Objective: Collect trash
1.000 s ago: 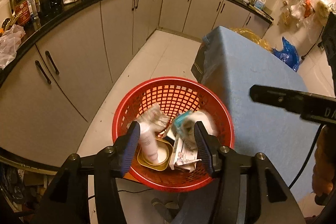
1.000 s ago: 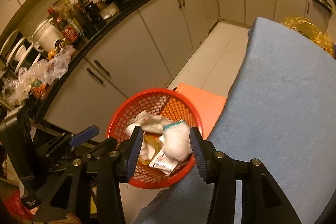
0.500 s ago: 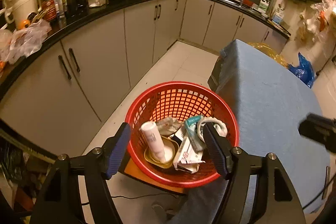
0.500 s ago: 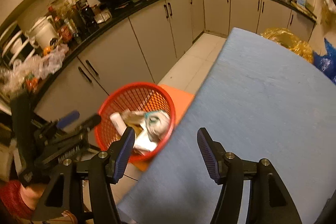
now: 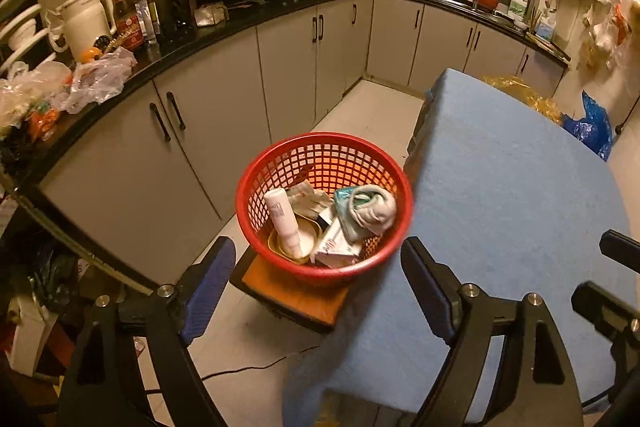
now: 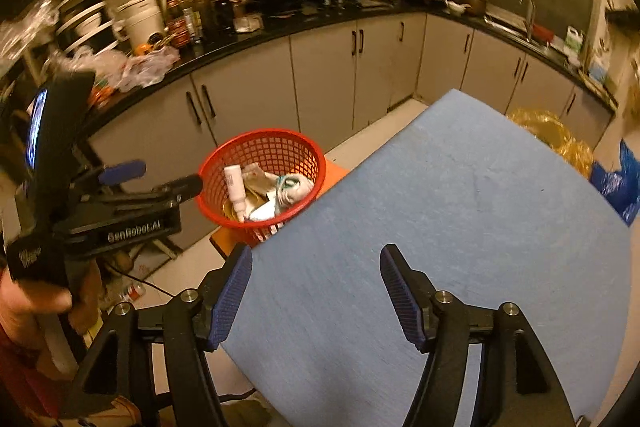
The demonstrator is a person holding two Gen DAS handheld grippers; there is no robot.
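Observation:
A red mesh basket (image 5: 320, 139) stands on an orange stool (image 5: 288, 291) beside the blue-clothed table (image 5: 520, 187). In it lie a white tube (image 5: 285, 223), a gold tin (image 5: 280, 247), a crumpled white-and-teal wad (image 5: 368, 205) and a small carton (image 5: 336, 247). My left gripper (image 5: 316, 251) hovers in front of the basket, its jaws opening with nothing between them. My right gripper (image 6: 316, 255) is over the table's near corner, jaws also opening and empty. The right wrist view shows the basket (image 6: 260, 139) further left, with the left gripper (image 6: 160, 177) and the hand (image 6: 32, 303) holding it beside it.
Grey cabinets (image 5: 224, 115) under a cluttered black counter (image 5: 248, 15) curve round the left and back. White floor (image 5: 372, 107) runs between them and the table. A yellow bag (image 5: 524, 95) and a blue bag (image 5: 592, 131) sit beyond the table. A cable (image 5: 248, 367) crosses the floor.
Both grippers drew back and up from the basket with jaws widening. The white wad between the right fingers now lies in the basket. The right gripper swung right over the table.

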